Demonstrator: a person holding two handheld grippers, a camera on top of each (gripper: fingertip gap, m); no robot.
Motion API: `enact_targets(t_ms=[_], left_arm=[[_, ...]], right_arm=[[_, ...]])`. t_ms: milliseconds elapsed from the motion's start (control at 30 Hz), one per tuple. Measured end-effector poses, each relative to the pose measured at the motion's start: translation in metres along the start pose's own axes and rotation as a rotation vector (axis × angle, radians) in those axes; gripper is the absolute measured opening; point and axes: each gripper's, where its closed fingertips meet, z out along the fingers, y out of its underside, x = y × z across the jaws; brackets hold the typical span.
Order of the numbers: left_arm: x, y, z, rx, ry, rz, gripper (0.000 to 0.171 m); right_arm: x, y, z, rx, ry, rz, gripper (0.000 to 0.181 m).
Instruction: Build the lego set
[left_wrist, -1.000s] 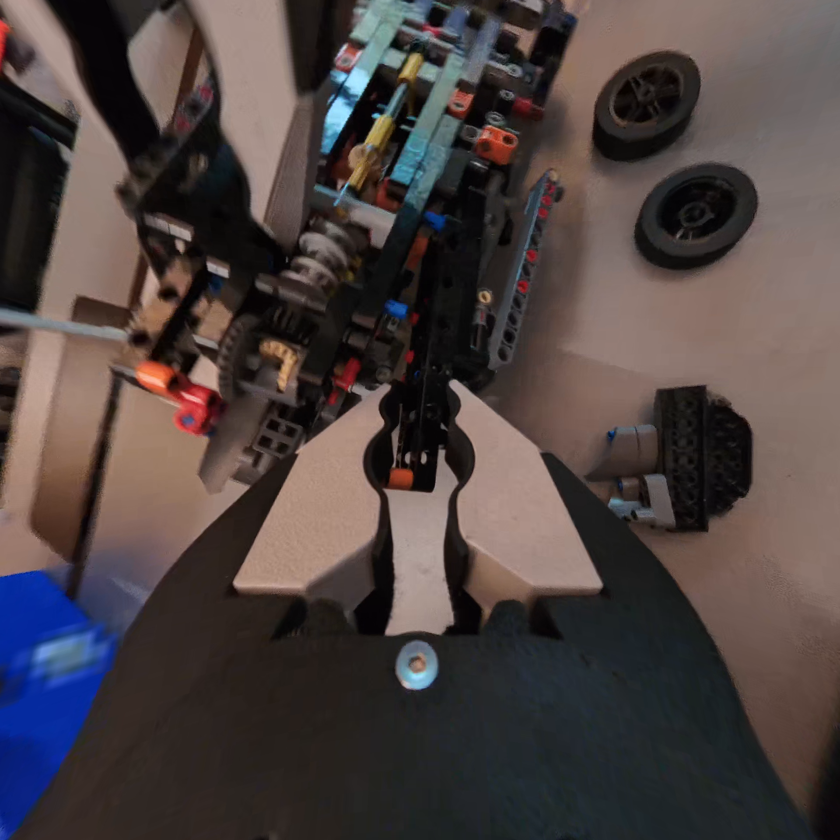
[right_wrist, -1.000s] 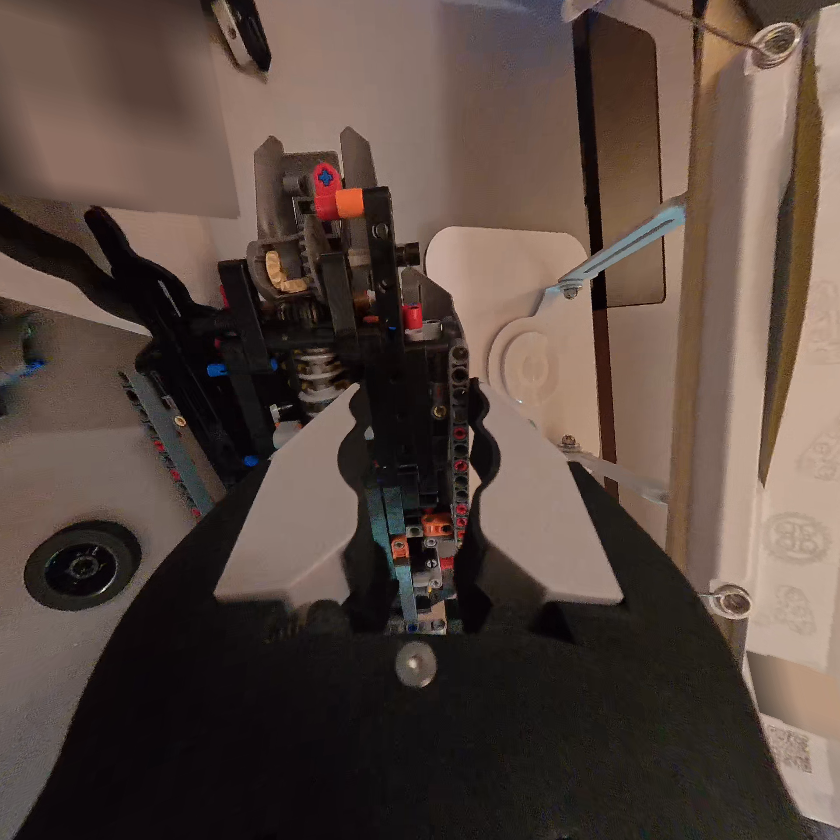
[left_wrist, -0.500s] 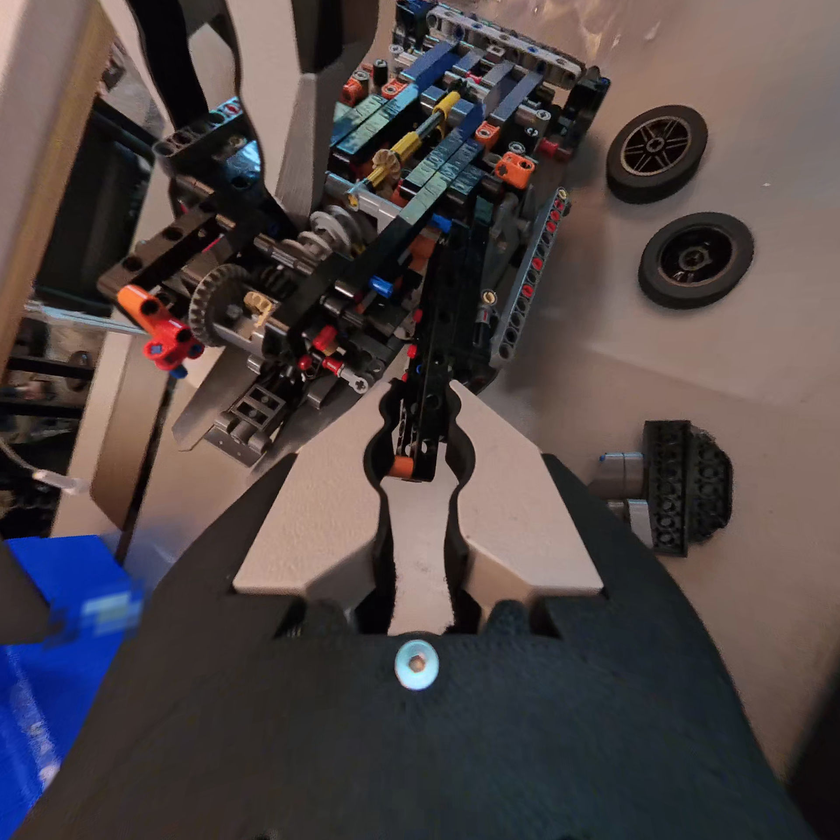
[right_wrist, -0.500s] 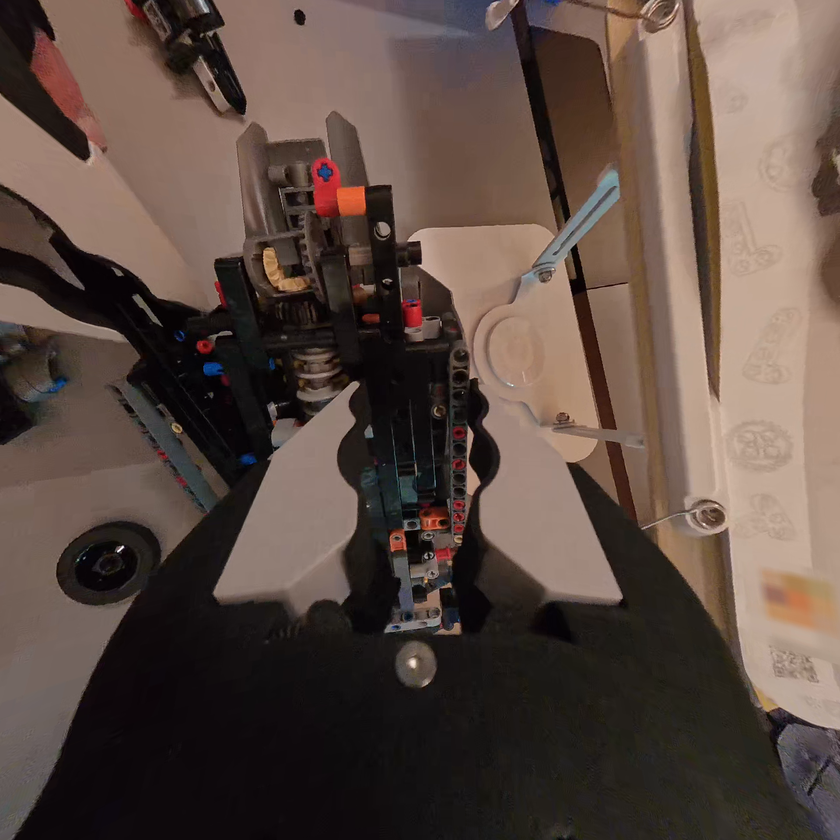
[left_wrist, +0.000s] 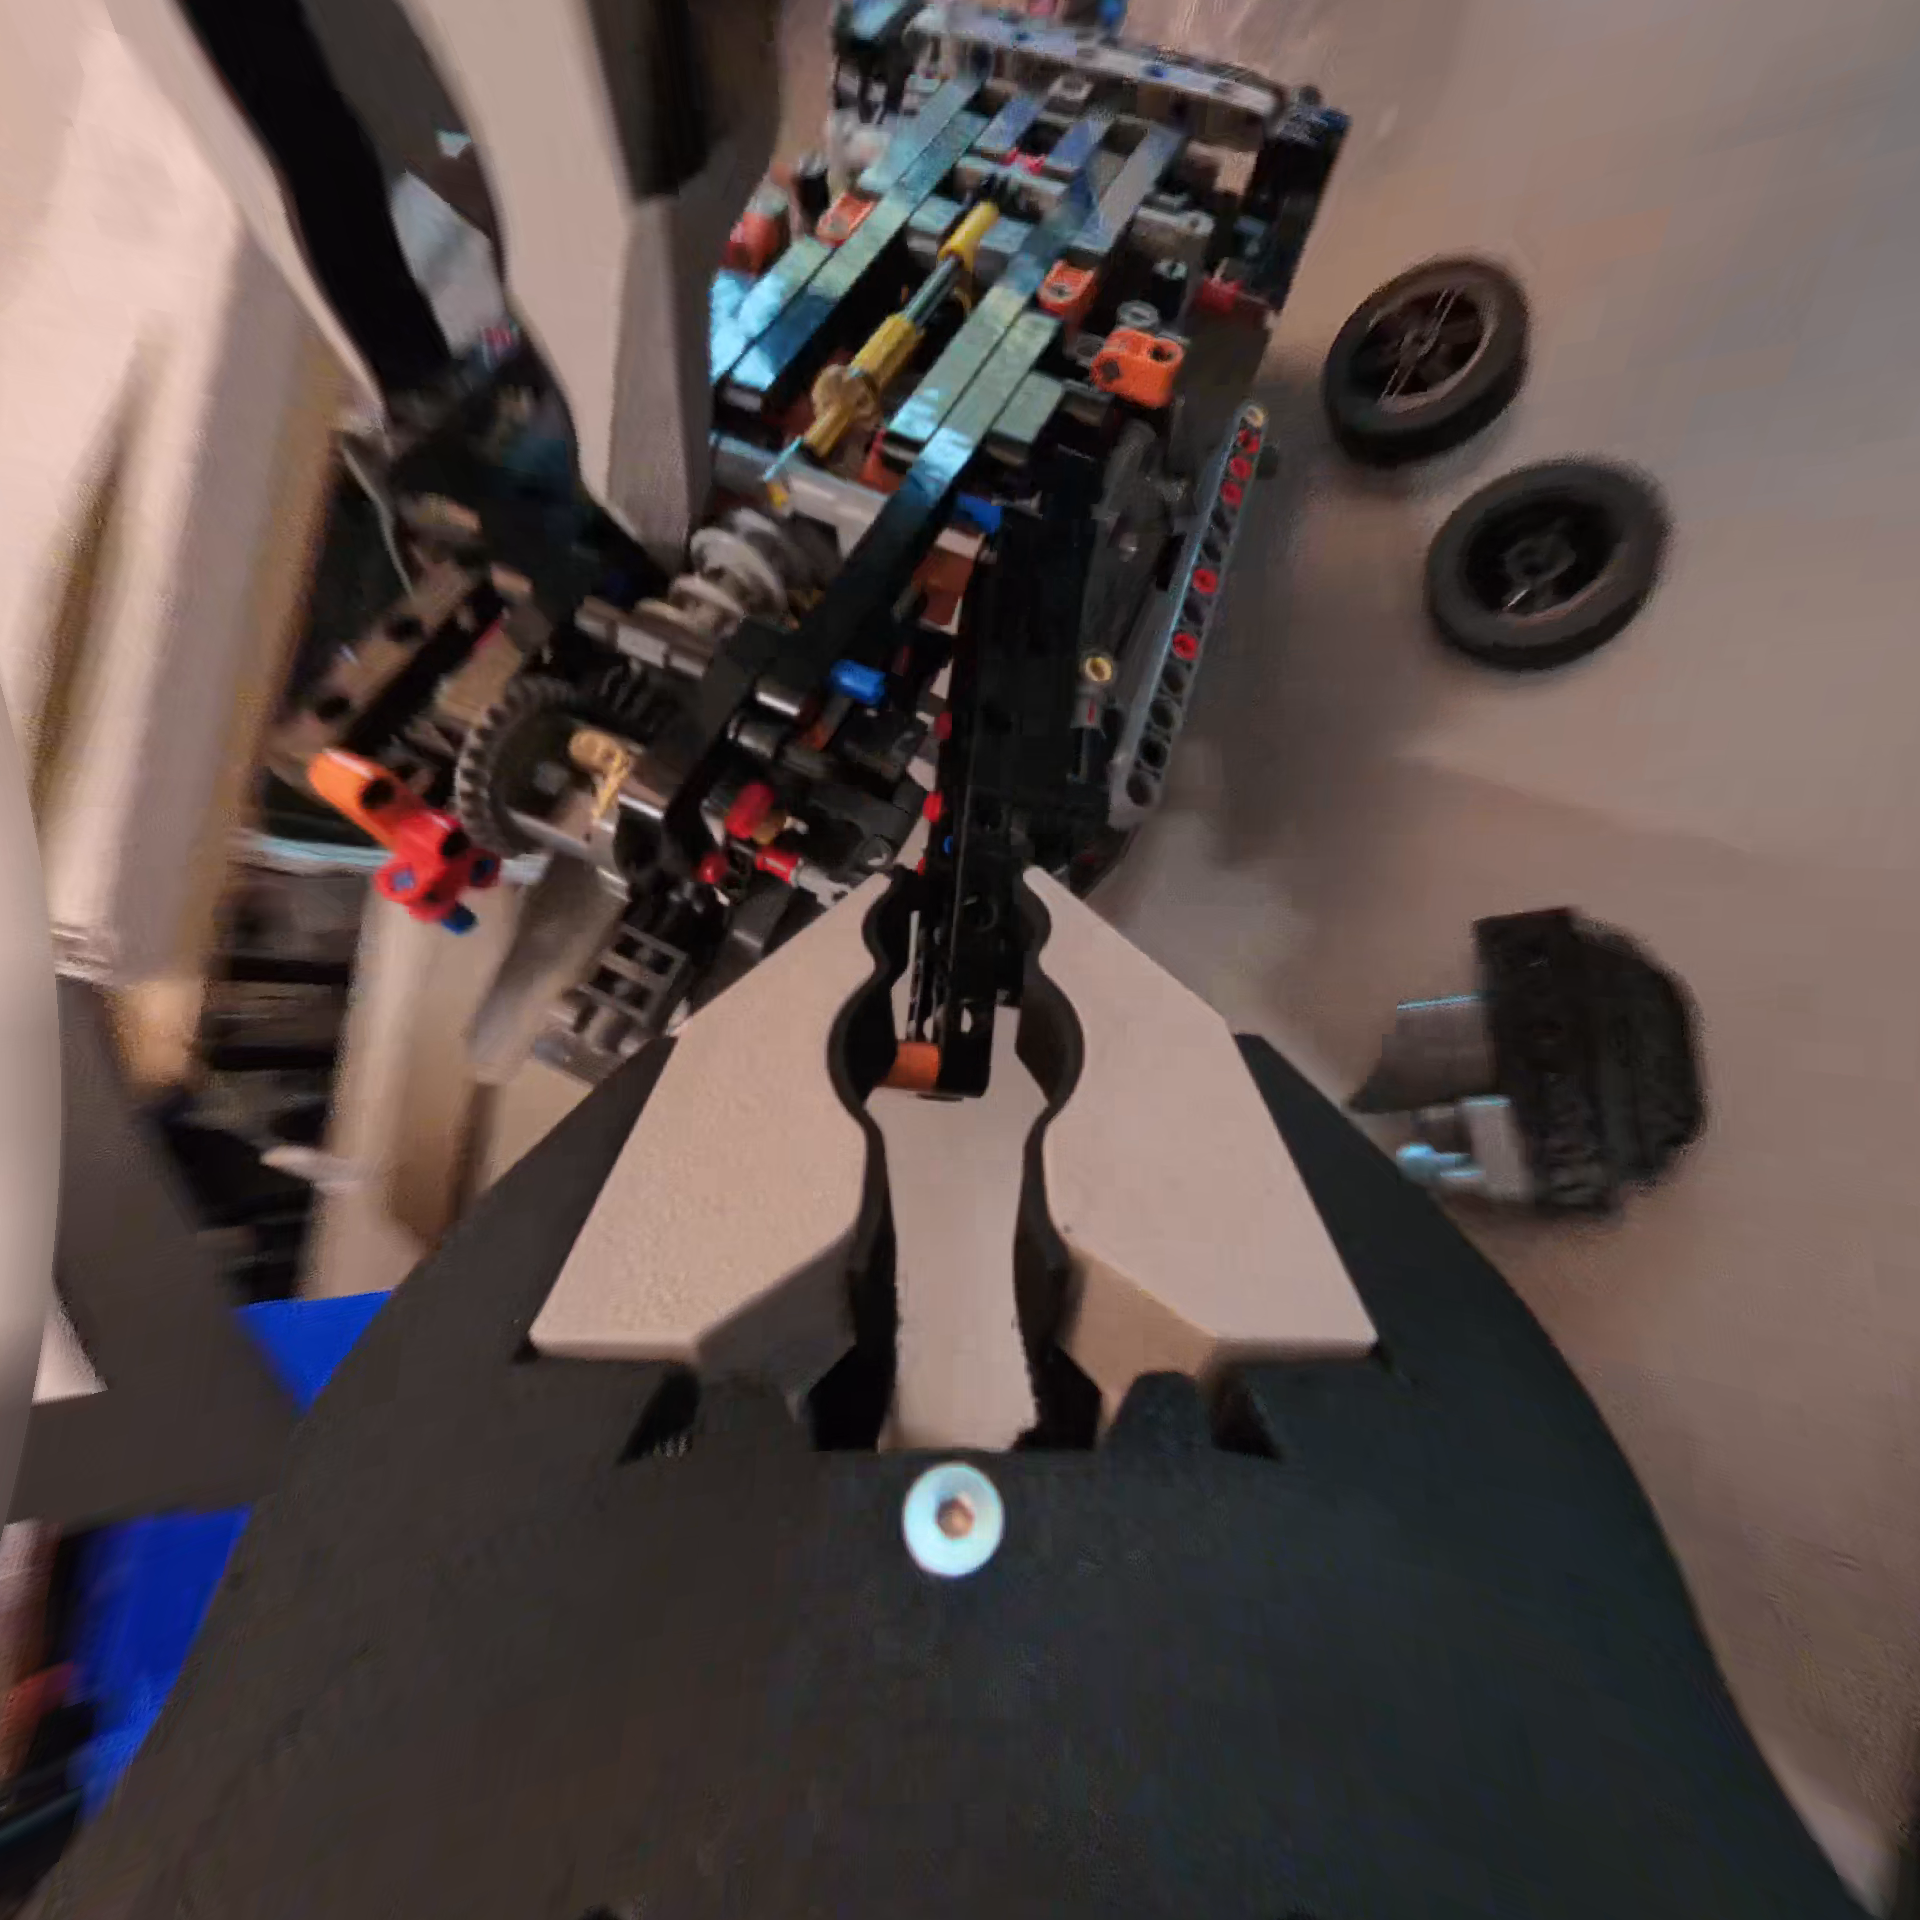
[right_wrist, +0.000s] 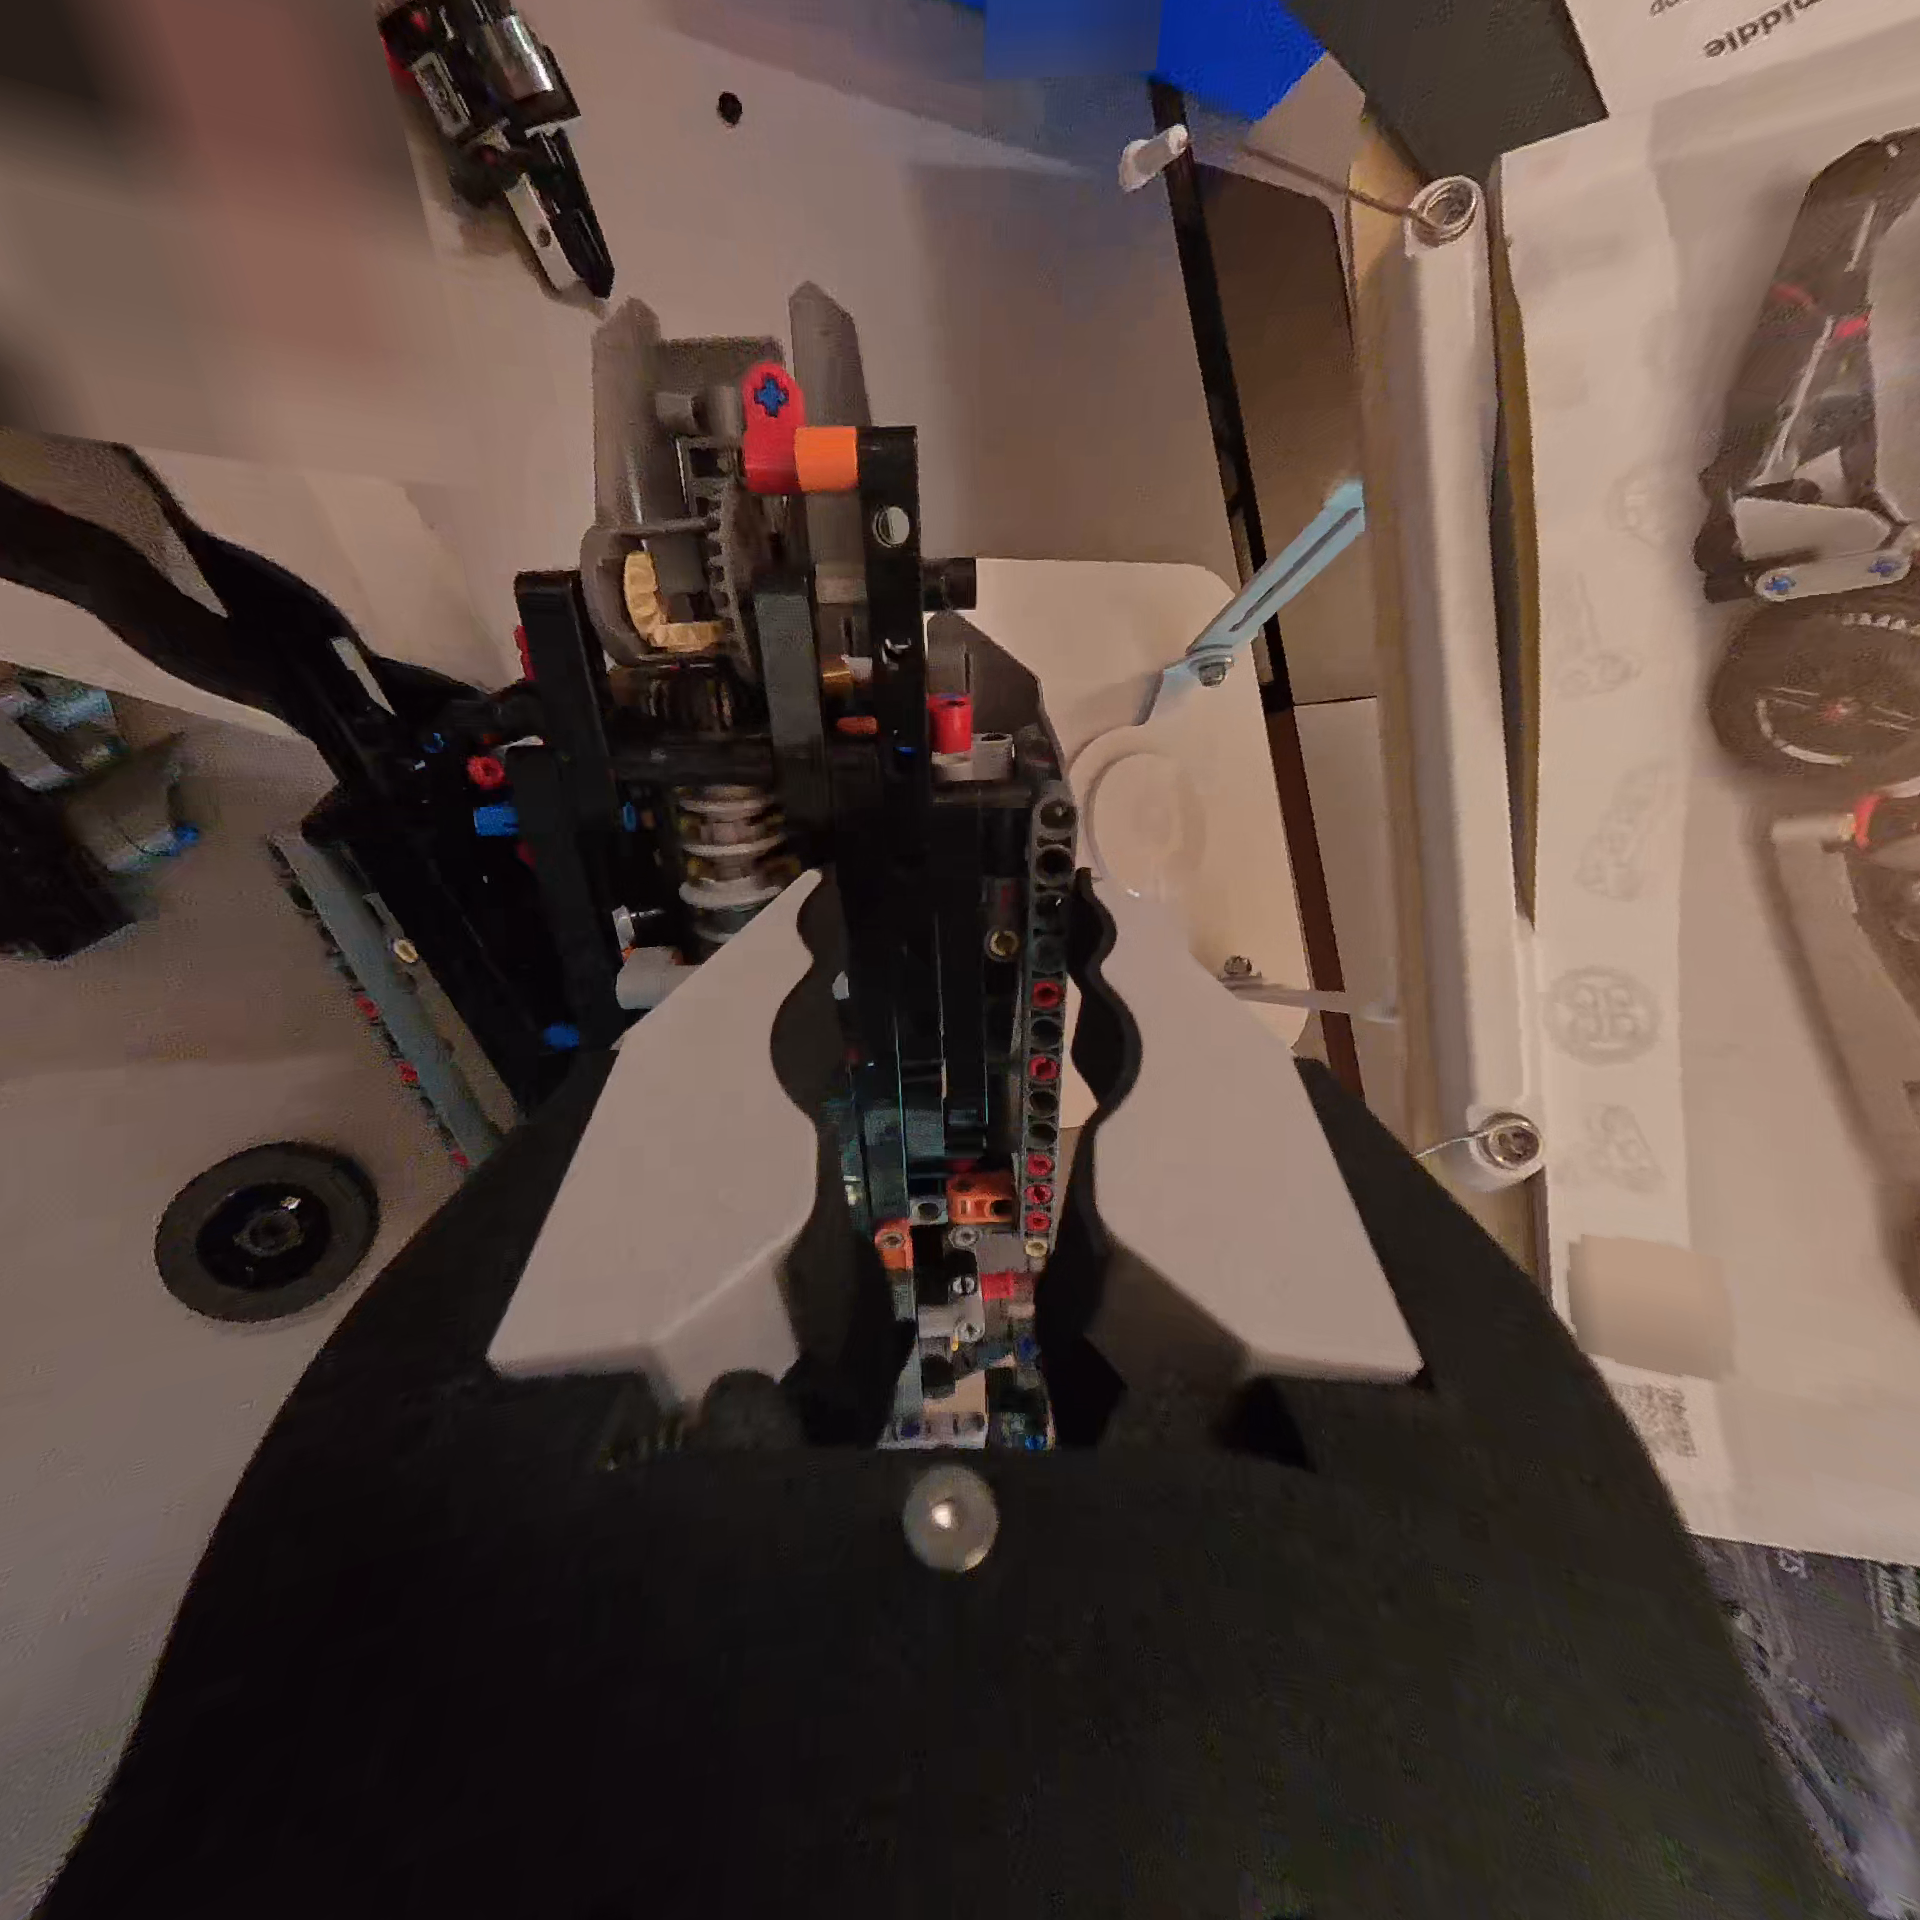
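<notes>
Landmark: partly built Lego chassis (left_wrist: 935, 540), black Technic frame with teal beams and a yellow shaft, held over the pale tabletop (left_wrist: 1662, 831); every place below is given relative to it.
Orange-and-red connector (left_wrist: 405, 821): projects from the chassis's left end in the left wrist view, beside a dark gear; that area is motion-blurred.
Left gripper (left_wrist: 956, 914): fingers drawn close, pinching a narrow black beam at the chassis's near edge; an orange pin end sits in the scalloped gap between them. Both fingers touch the beam.
Grey studded beam (left_wrist: 1195, 623): runs along the chassis's right flank, with red pins in its holes.
Two black wheels (left_wrist: 1423, 358): flat on the table to the right of the chassis, apart from it and from each other.
Black-and-grey subassembly (left_wrist: 1558, 1060): on the table, right of the chassis, nearer the camera than the wheels.
Third wheel (right_wrist: 265, 1231): right wrist view, on the table left of the chassis.
Right gripper (right_wrist: 945, 935): fingers spread to about the chassis's width and clamped on its two sides; the body runs back between them toward the palm.
Rear end of chassis: points away from the right camera, topped by a red and orange connector.
Instruction booklet (right_wrist: 1766, 727): open, right of the chassis, on a white stand with wire clips.
</notes>
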Motion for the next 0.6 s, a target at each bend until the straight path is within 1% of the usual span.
enact_targets(t_ms=[33,67,133,167,200,267,300,367,433,467,533,600], left_arm=[[-0.002,-0.003,-0.002,-0.019,-0.079,0.095,0.016],[-0.004,-0.006,-0.004,-0.029,-0.134,0.142,0.016],[-0.011,-0.014,-0.010,-0.005,-0.239,0.206,0.010],[-0.013,-0.011,-0.011,-0.047,-0.266,0.234,0.011],[-0.009,-0.012,-0.010,-0.065,-0.255,0.263,0.010],[0.001,-0.006,-0.002,-0.122,-0.178,0.257,0.006],[-0.001,-0.004,0.000,-0.122,-0.175,0.248,0.007],[0.002,-0.009,-0.001,-0.068,-0.114,0.182,0.007],[0.010,-0.010,0.002,-0.075,-0.057,0.187,0.005],[0.015,-0.010,0.004,-0.076,-0.007,0.172,0.005],[0.021,-0.010,0.004,-0.068,0.048,0.160,0.005],[0.023,-0.012,0.000,-0.029,0.090,0.139,0.005]], right_arm=[[0.001,-0.001,0.000,0.014,0.008,-0.004,0.041],[0.003,-0.001,0.000,0.017,0.011,-0.002,0.041],[0.002,0.004,0.003,-0.017,0.009,-0.007,0.041],[-0.001,0.005,0.004,-0.028,0.000,-0.014,0.041],[-0.004,0.006,0.006,-0.035,-0.003,-0.036,0.042],[-0.006,0.005,0.005,-0.045,0.017,-0.091,0.041],[-0.008,0.003,0.004,-0.045,0.021,-0.113,0.041],[-0.012,0.004,0.006,-0.064,0.005,-0.138,0.041],[-0.018,0.005,0.010,-0.085,-0.013,-0.195,0.041],[-0.021,0.006,0.012,-0.087,-0.026,-0.215,0.041],[-0.024,0.006,0.013,-0.086,-0.045,-0.230,0.041],[-0.023,0.005,0.011,-0.064,-0.060,-0.206,0.041]])
